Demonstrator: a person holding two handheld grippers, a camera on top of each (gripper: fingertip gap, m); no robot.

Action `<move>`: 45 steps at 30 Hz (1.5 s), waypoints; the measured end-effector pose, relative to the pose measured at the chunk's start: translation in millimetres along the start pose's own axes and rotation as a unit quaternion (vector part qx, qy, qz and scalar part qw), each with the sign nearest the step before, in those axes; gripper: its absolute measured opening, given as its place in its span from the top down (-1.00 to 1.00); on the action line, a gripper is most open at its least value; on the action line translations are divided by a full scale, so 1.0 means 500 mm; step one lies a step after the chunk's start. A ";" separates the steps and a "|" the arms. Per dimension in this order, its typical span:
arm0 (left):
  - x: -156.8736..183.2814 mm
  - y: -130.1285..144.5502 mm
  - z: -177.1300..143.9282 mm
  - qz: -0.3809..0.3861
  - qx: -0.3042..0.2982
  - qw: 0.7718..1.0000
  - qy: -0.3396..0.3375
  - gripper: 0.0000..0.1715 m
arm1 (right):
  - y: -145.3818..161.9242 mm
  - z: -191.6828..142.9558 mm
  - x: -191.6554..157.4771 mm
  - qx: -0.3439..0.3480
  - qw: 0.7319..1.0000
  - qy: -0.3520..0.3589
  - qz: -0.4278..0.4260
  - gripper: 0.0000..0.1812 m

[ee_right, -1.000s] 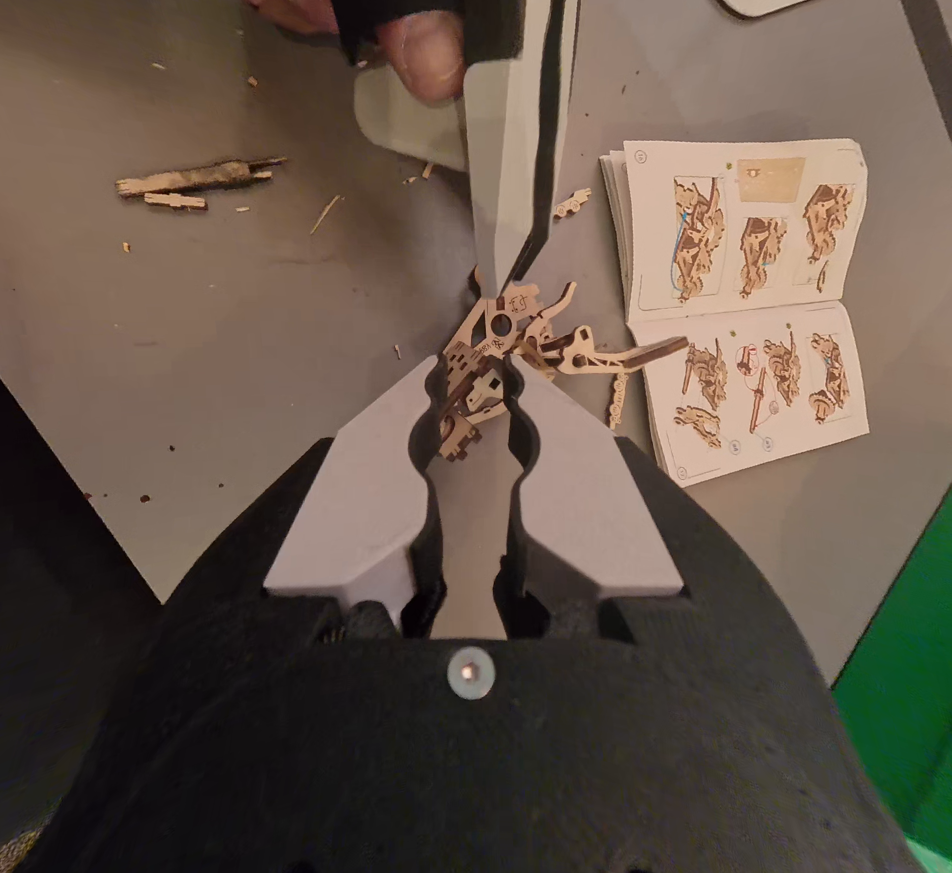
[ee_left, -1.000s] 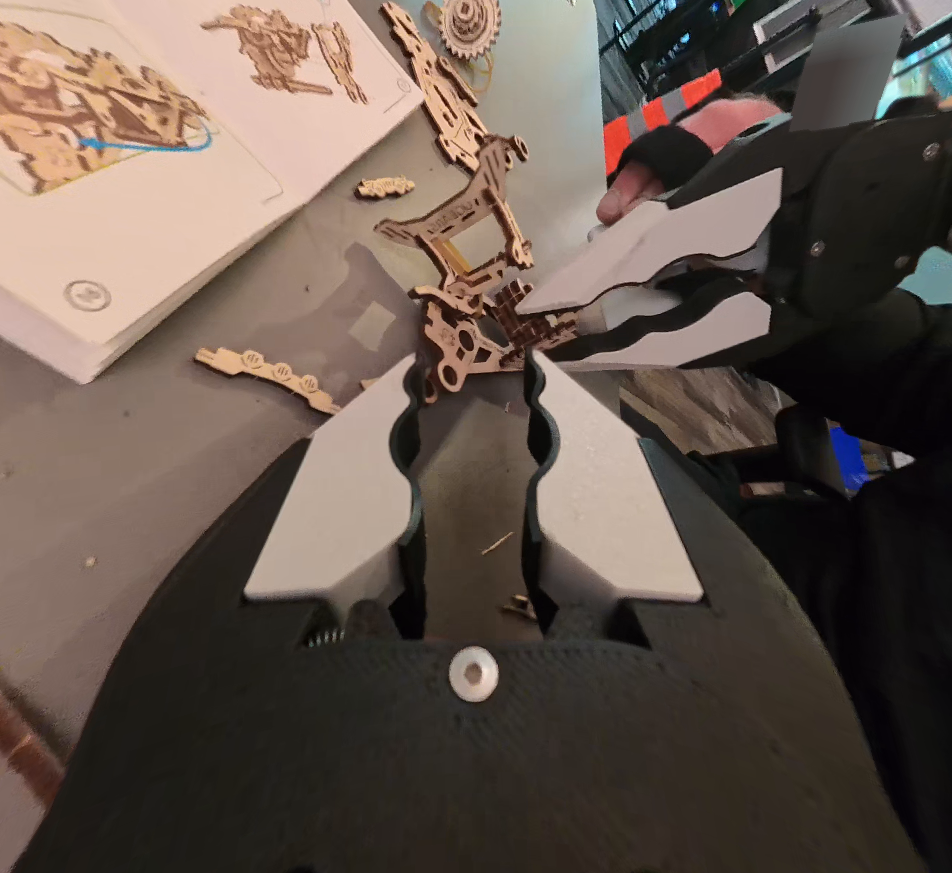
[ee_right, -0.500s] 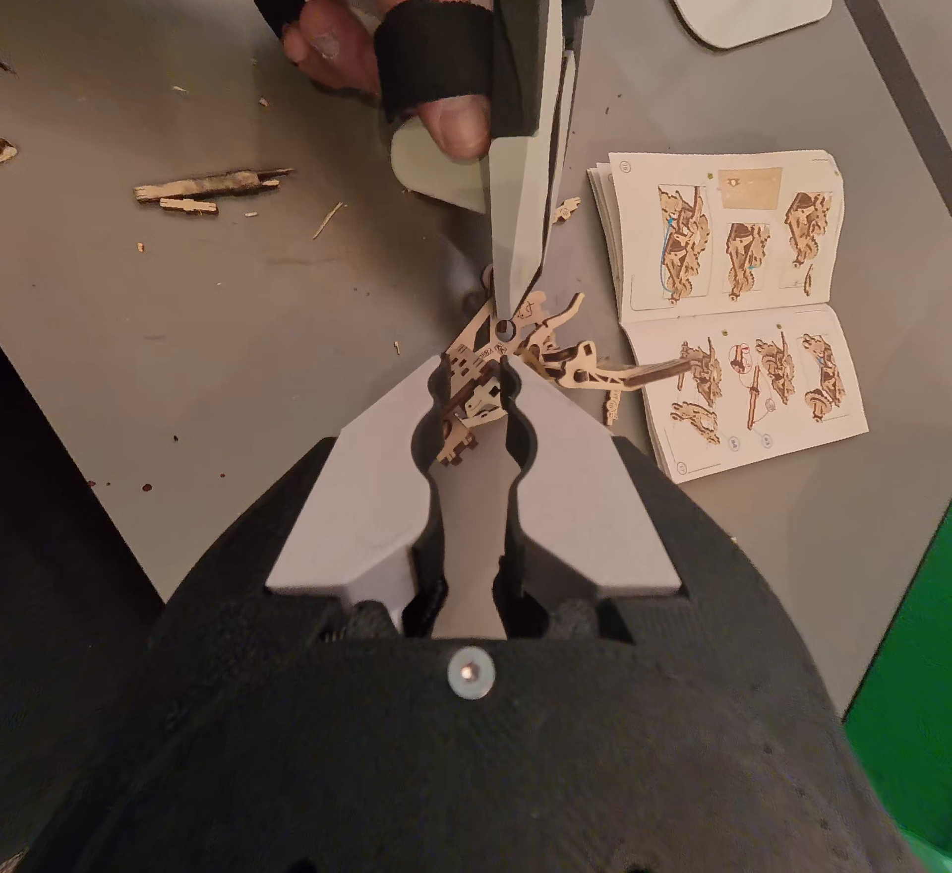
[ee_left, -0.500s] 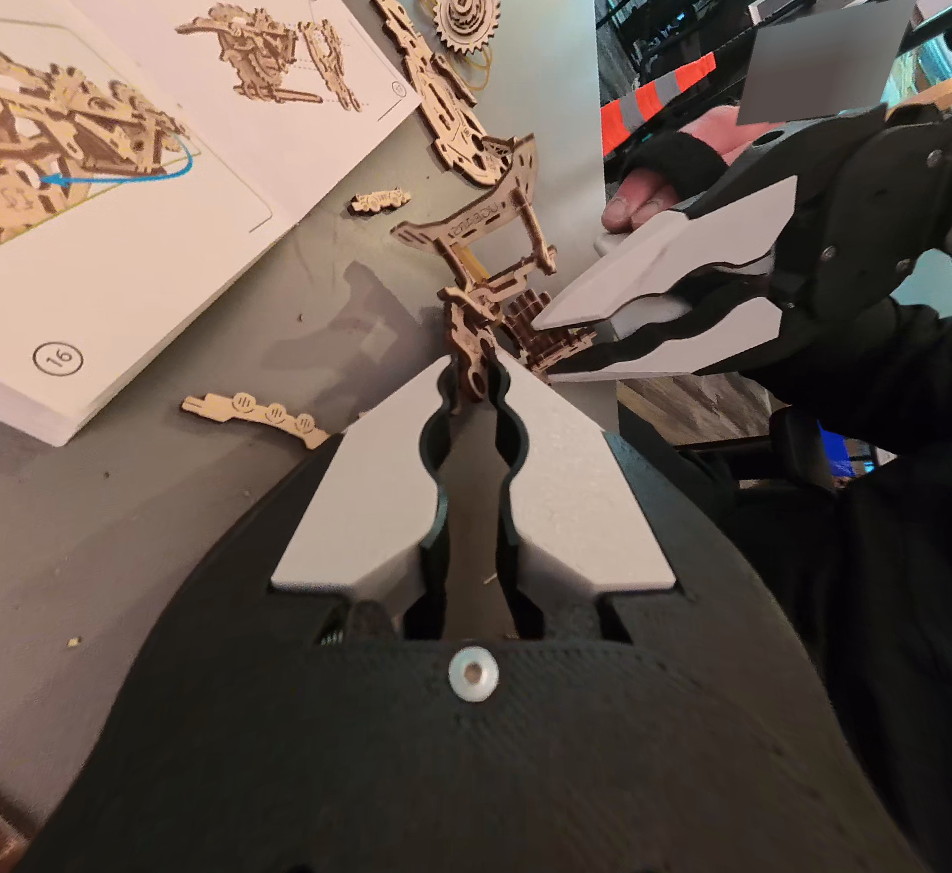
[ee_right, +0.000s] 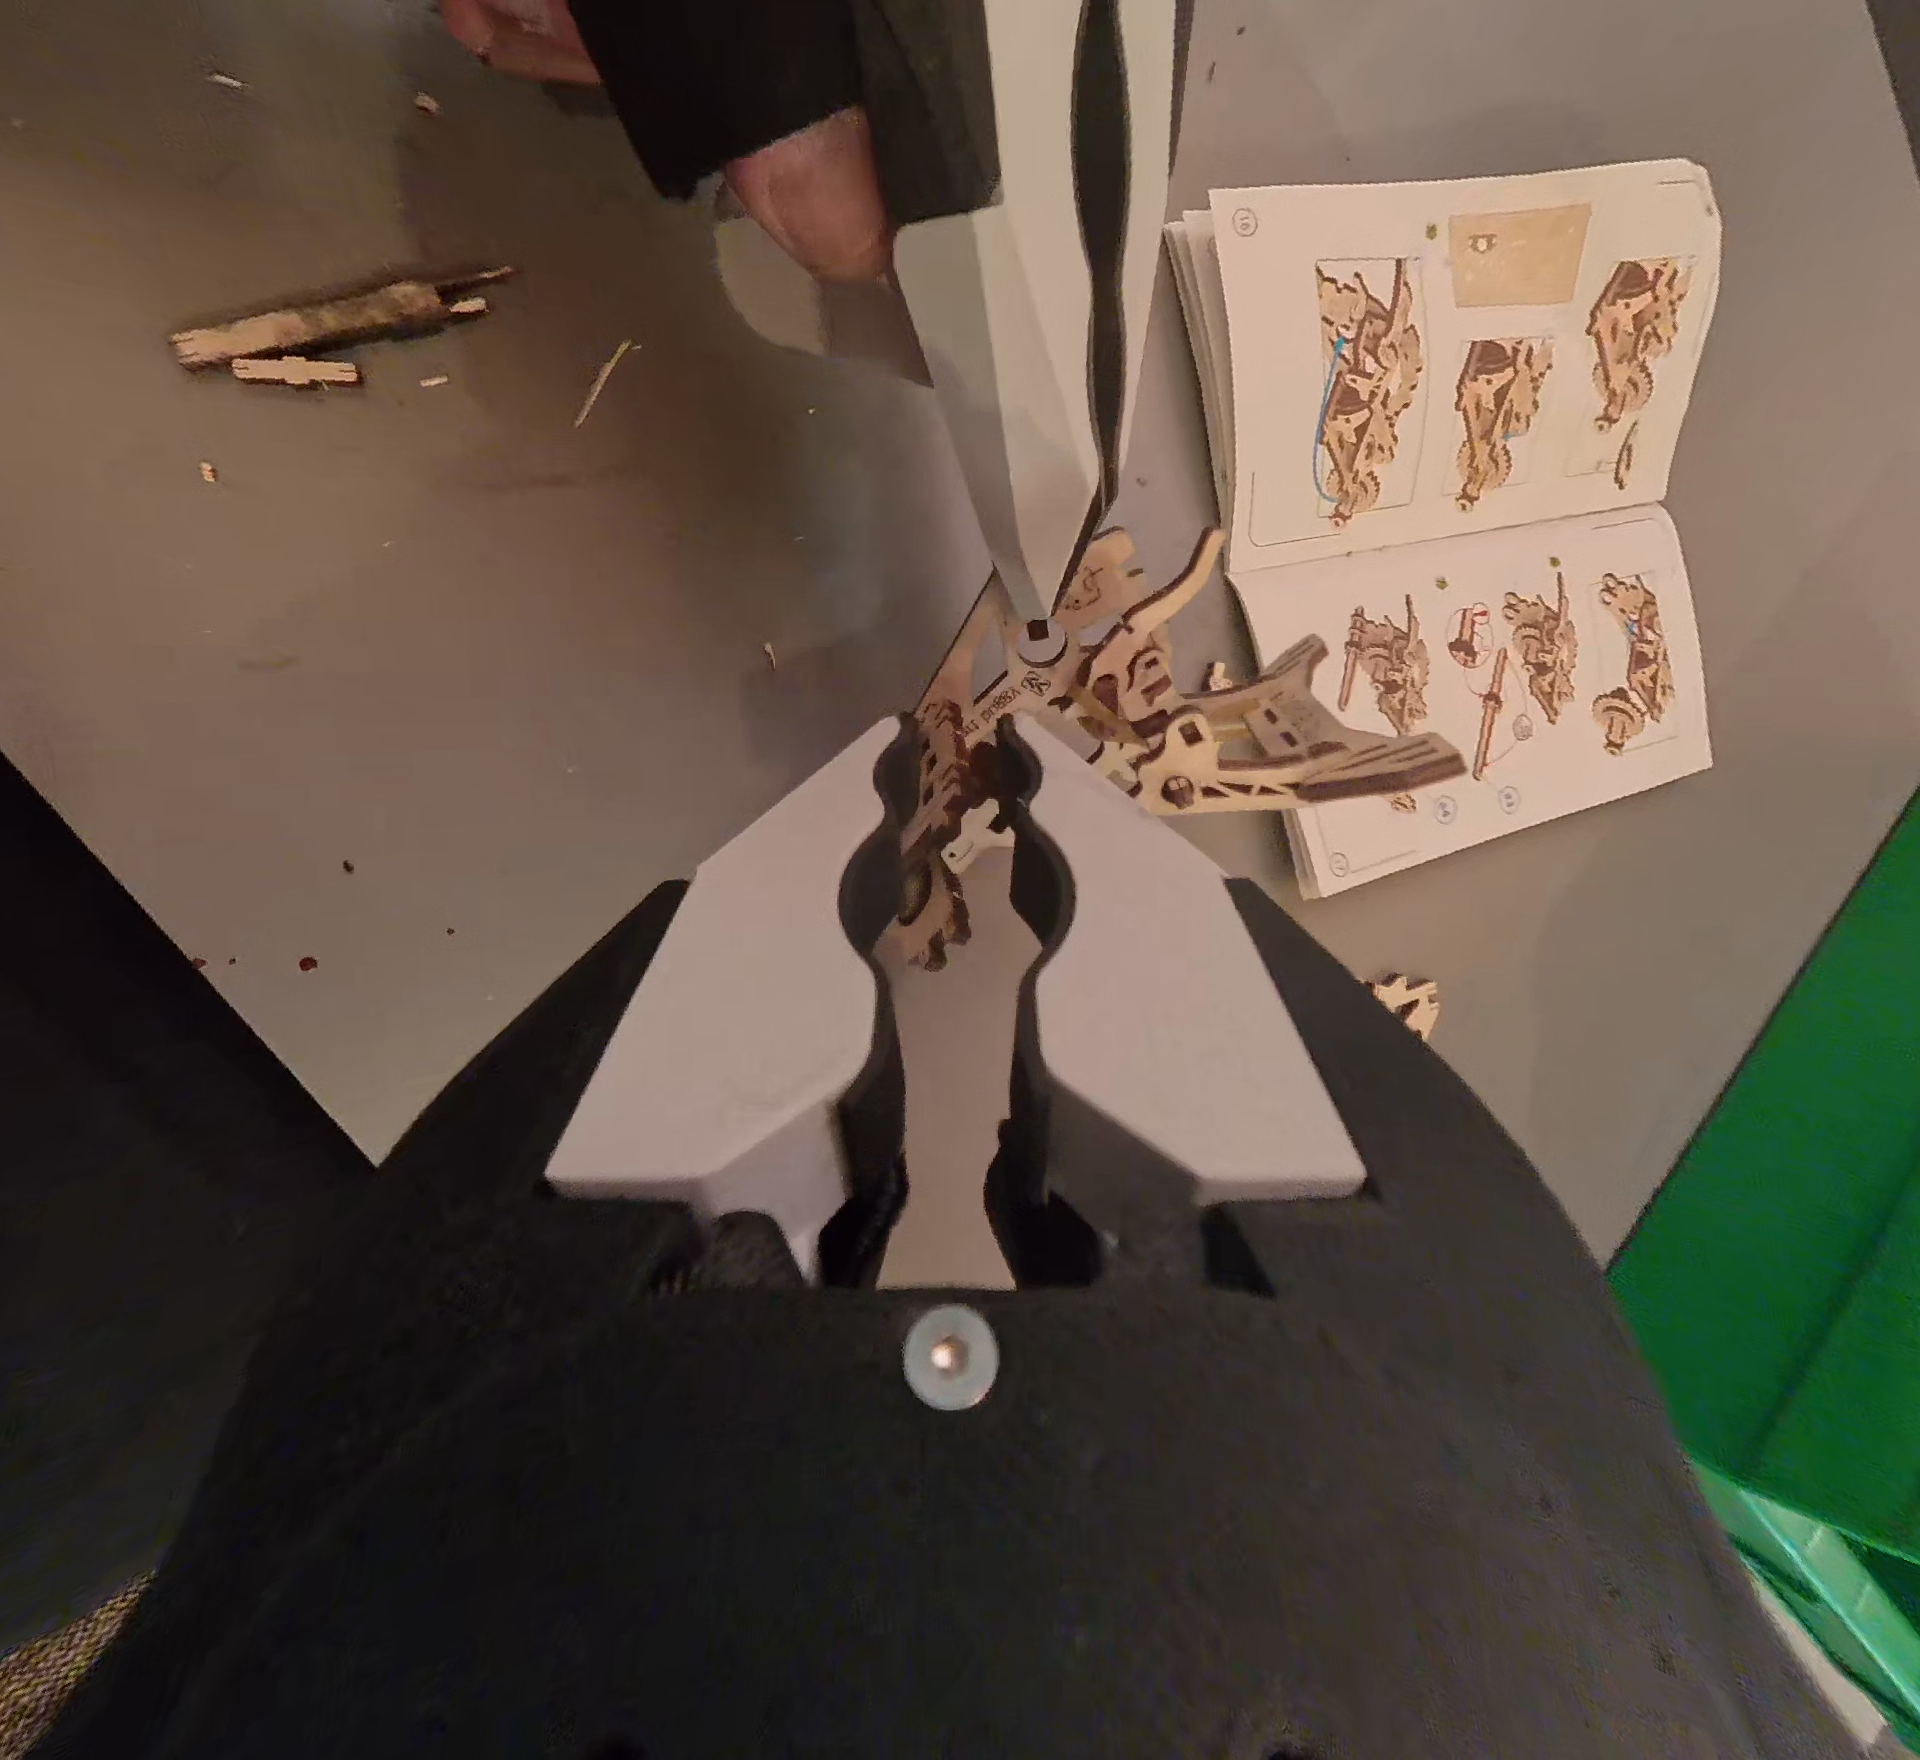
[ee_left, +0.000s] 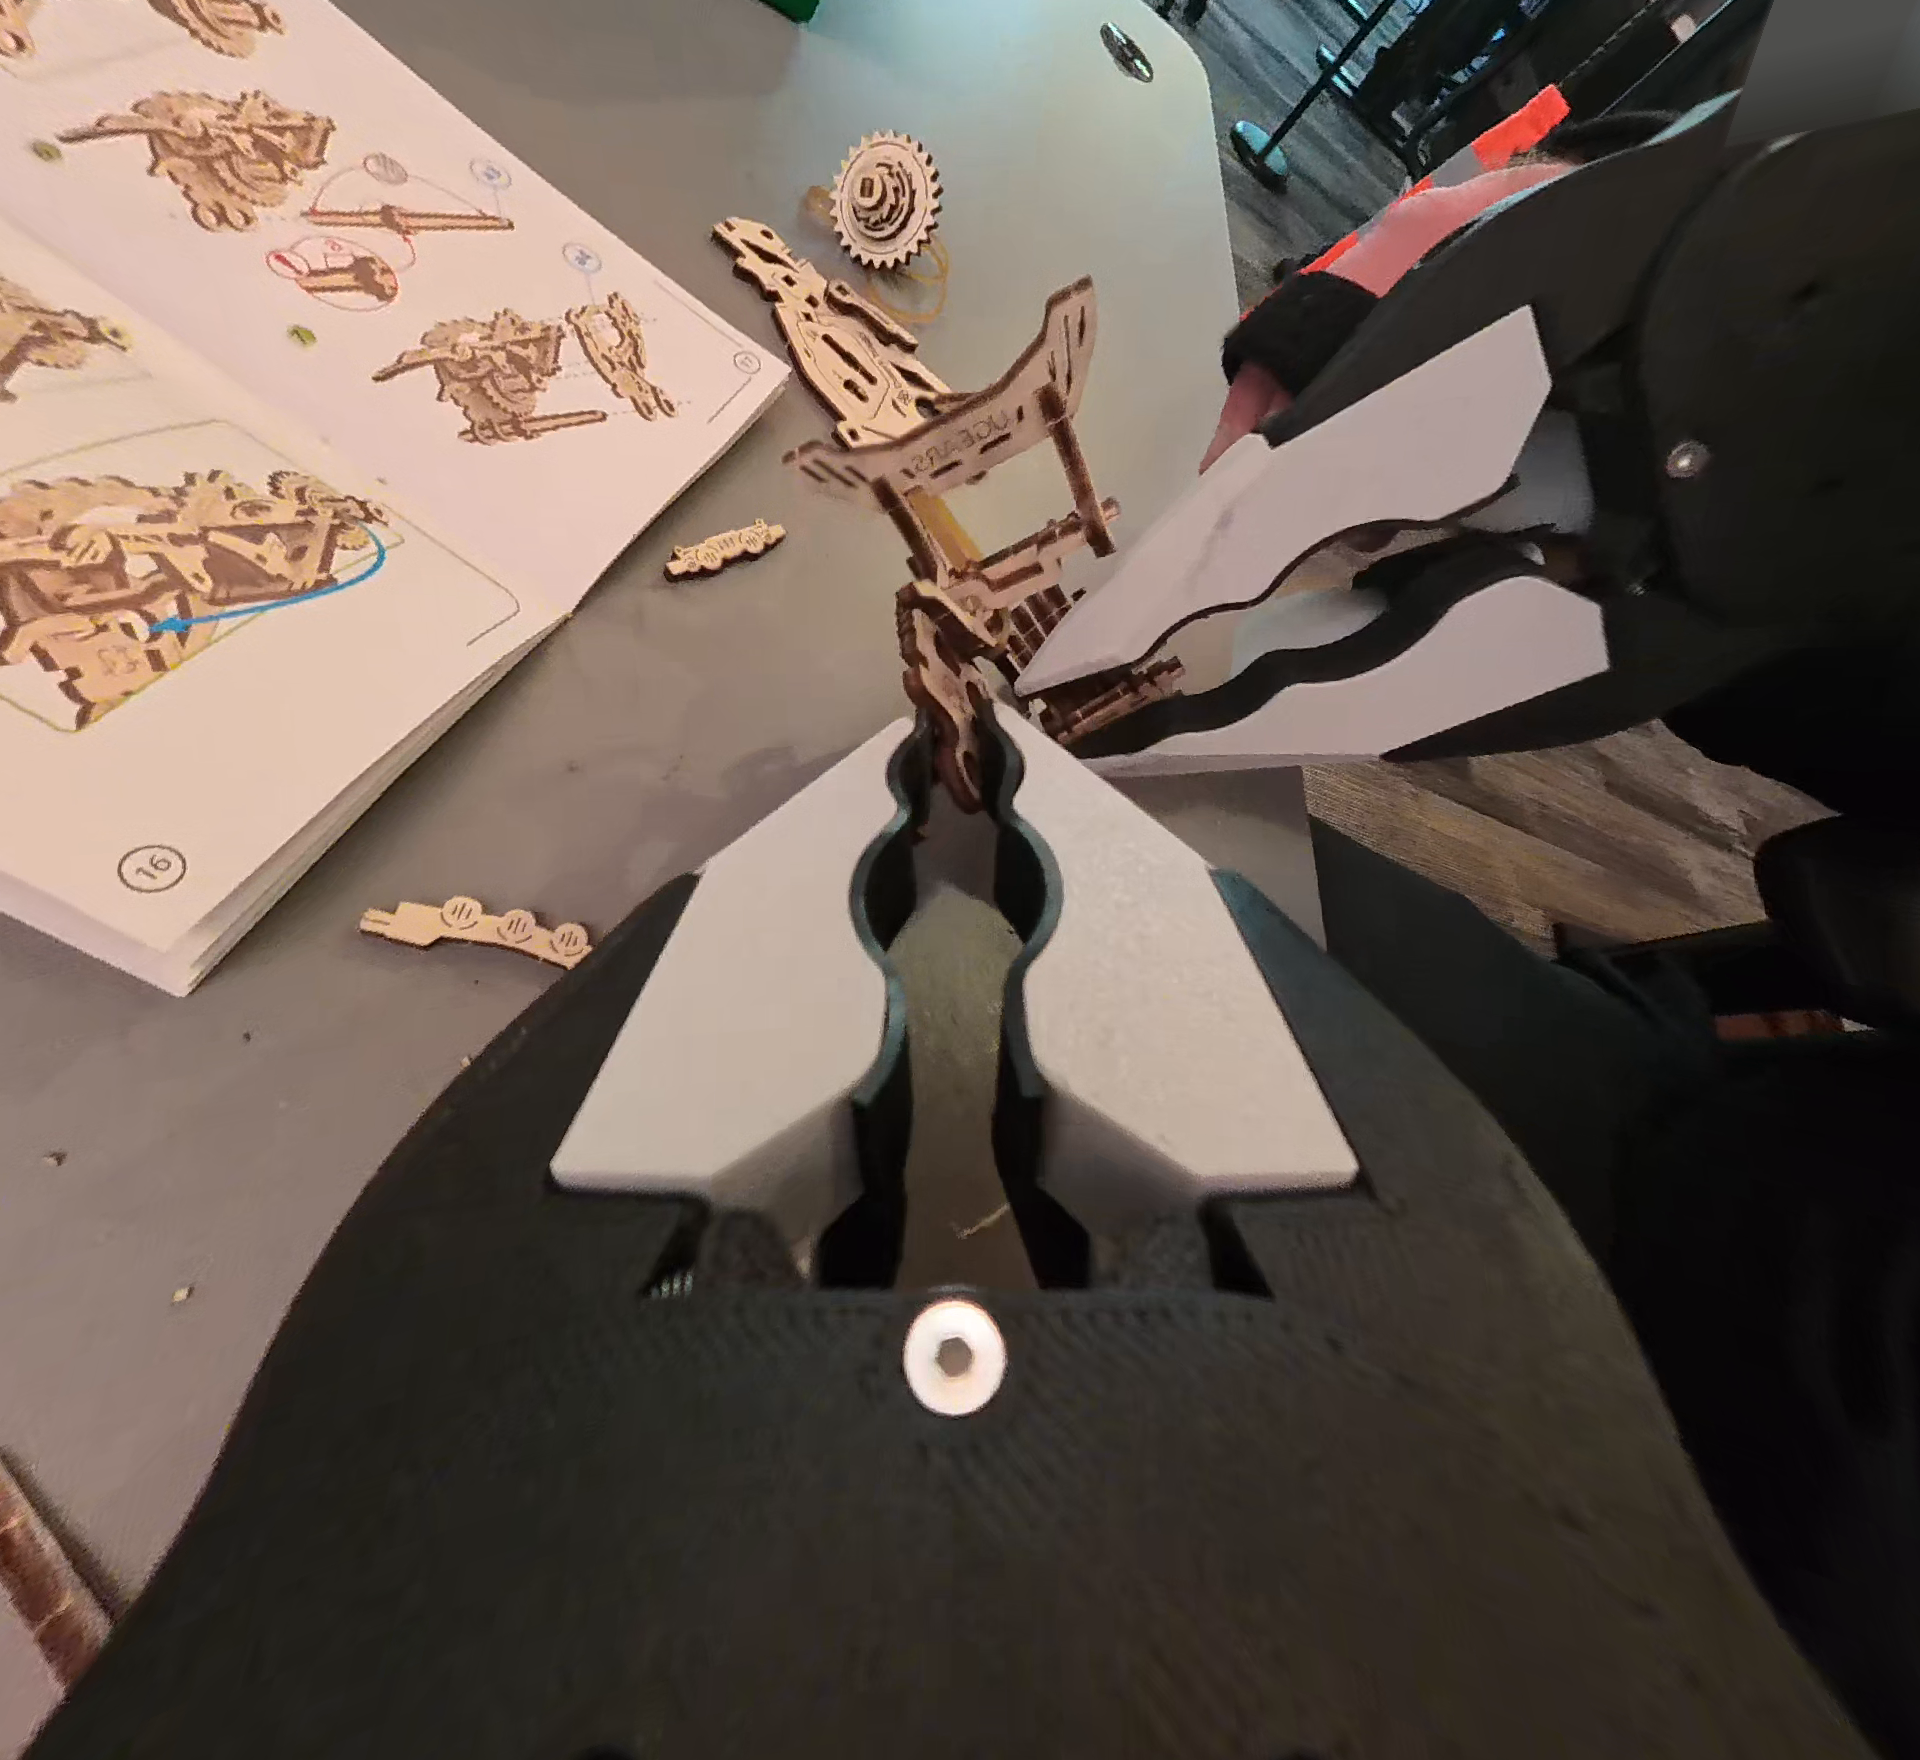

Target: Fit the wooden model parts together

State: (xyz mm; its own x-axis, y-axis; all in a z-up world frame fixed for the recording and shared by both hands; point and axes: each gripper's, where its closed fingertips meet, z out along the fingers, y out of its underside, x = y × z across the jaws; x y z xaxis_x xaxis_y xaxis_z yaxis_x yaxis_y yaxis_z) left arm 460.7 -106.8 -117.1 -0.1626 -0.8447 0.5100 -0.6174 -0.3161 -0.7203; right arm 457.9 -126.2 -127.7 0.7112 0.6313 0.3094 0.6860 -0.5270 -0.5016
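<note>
Both grippers, left (ee_left: 956, 734) and right (ee_right: 961, 754), are pinching my wooden model (ee_left: 977, 505) at frame centre, above the tabletop (ee_left: 436, 1066).

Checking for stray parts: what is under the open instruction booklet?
The instruction booklet lies flat on the grey table; only table shows around it. Anything beneath its pages is covered. Loose wooden pieces lie beside it.

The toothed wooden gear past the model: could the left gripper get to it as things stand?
Probably not yet. The left gripper is shut on the wooden model, which the right gripper also pinches, and that model stands between it and the gear. Once it lets go, the grey table beside the model looks open.
</note>
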 end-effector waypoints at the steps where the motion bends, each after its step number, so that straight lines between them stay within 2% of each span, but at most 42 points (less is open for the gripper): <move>1: 0.000 -0.001 0.000 0.001 0.003 1.000 -0.001 0.94 | 0.000 0.000 0.001 -0.001 1.000 0.004 0.003 0.88; 8: -0.002 -0.007 0.003 0.008 0.014 1.000 -0.010 0.94 | 0.000 0.005 0.007 -0.006 1.000 0.019 0.015 0.90; 9: -0.003 -0.009 0.003 0.010 0.016 1.000 -0.015 0.94 | 0.000 0.006 0.006 -0.008 1.000 0.019 0.013 0.98; 16: -0.010 -0.015 0.001 0.015 0.025 0.999 -0.025 0.94 | -0.004 0.010 0.015 0.000 1.000 0.027 0.012 0.97; 18: -0.017 -0.012 0.001 0.011 0.023 0.999 -0.029 0.93 | -0.012 0.005 0.010 0.004 1.000 0.021 0.010 0.71; 21: -0.025 -0.010 -0.001 -0.001 0.026 0.999 -0.024 0.93 | -0.028 -0.018 0.008 0.027 0.999 0.023 0.000 0.67; 23: -0.028 -0.008 -0.002 -0.007 0.025 0.999 -0.021 0.93 | -0.029 -0.036 0.006 0.047 0.999 0.011 0.013 0.70; 28: -0.032 -0.001 -0.006 -0.017 0.022 1.000 -0.004 0.93 | 0.021 -0.057 0.021 0.068 0.994 -0.017 0.082 0.71; 33: -0.032 0.000 -0.007 -0.012 0.022 1.000 0.000 0.93 | 0.035 -0.038 0.003 0.077 0.991 -0.038 0.101 0.66; 37: -0.034 0.000 -0.006 -0.014 0.022 1.000 0.001 0.93 | 0.042 -0.009 -0.007 0.059 0.993 -0.021 0.102 0.67; 39: -0.034 0.000 -0.005 -0.012 0.023 1.000 -0.002 0.93 | 0.044 -0.006 -0.001 0.058 0.993 -0.006 0.105 0.76; 45: -0.038 0.001 -0.004 -0.010 0.022 1.000 -0.010 0.93 | 0.039 -0.004 -0.005 0.061 0.994 0.013 0.089 0.81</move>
State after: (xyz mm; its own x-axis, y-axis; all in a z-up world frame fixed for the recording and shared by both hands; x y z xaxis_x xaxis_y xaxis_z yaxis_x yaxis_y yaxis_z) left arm 462.1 -90.1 -126.1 -0.1349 -0.8458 0.5162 -0.5861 -0.3519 -0.7298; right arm 469.7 -139.4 -136.6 0.8242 0.5186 0.2274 0.5267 -0.5546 -0.6442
